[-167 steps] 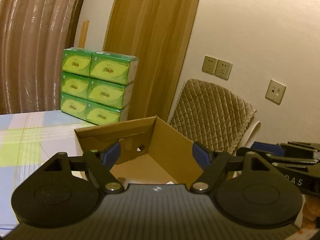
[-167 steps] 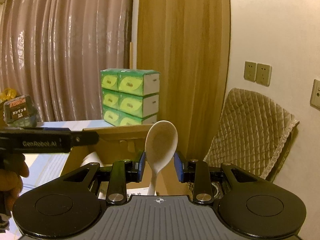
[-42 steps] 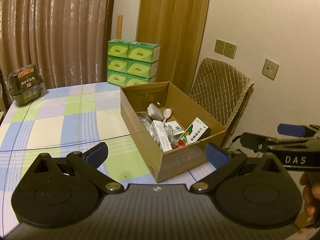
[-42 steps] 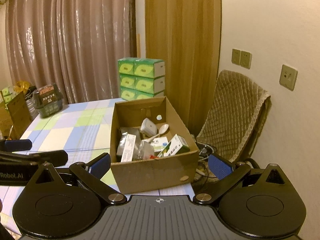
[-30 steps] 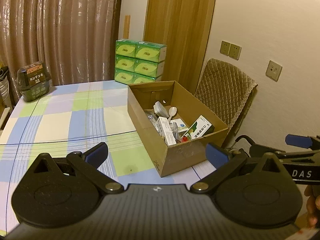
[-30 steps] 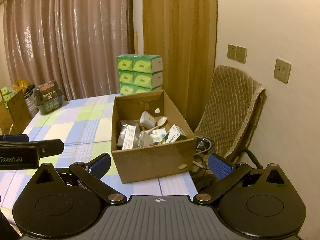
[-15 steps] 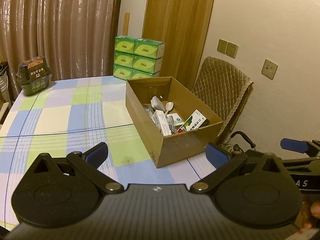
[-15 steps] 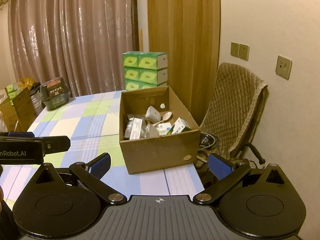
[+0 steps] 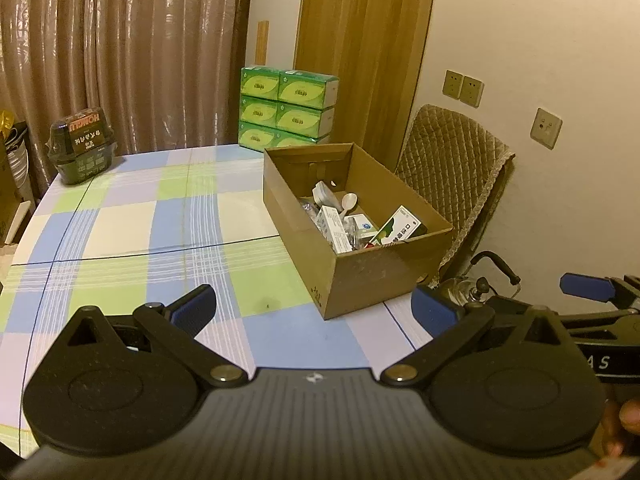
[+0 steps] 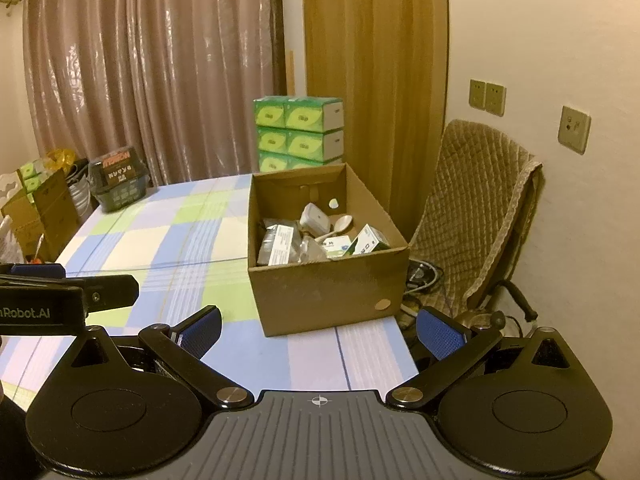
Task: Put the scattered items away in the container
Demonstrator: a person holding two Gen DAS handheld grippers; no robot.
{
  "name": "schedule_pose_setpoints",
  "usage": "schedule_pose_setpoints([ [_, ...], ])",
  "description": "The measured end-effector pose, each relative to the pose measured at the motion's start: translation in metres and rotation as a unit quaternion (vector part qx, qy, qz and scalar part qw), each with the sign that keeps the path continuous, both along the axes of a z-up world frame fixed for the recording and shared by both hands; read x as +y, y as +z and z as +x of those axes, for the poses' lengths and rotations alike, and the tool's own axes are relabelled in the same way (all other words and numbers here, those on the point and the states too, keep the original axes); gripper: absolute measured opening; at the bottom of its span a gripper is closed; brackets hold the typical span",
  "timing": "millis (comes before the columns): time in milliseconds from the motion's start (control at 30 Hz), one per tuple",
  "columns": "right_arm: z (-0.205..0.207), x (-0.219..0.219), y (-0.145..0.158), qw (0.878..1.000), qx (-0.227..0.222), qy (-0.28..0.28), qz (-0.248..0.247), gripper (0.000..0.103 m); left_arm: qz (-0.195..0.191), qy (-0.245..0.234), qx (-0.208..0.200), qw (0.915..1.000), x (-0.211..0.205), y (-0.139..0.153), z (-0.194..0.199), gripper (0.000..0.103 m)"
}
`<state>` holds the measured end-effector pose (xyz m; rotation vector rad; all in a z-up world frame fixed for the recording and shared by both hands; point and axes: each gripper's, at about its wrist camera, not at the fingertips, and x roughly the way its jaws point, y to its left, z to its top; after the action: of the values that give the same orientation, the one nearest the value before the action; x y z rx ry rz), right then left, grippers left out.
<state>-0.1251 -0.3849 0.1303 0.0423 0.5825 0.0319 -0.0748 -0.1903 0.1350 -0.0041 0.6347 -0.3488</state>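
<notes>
With both tools empty, left gripper (image 9: 314,308) and right gripper (image 10: 320,330) have jaws spread wide. Scattered items, incl. white plastic spoon (image 10: 340,226), lie inside brown cardboard box (image 10: 324,292) on checked tablecloth (image 9: 132,216). No loose items visible; task approx. complete.

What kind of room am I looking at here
Most likely a dining corner in a home. A table with a checked cloth stands by long curtains, a padded chair sits against the wall, and packs of tissues are stacked behind a cardboard box of household odds and ends.
</notes>
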Motion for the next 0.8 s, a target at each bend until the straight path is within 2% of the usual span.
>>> schedule_pose_setpoints([
  [233, -0.004, -0.006, 0.001, 1.000, -0.001, -0.017, 0.001, 0.101, 0.005, -0.008, -0.005, 0.9999, -0.004, 0.000, 0.001, 0.102],
  [800, 0.004, 0.008, -0.006, 1.000, 0.007, -0.005, -0.001, 0.101, -0.001, 0.004, -0.004, 1.0000, 0.008, -0.004, 0.003, 0.102],
])
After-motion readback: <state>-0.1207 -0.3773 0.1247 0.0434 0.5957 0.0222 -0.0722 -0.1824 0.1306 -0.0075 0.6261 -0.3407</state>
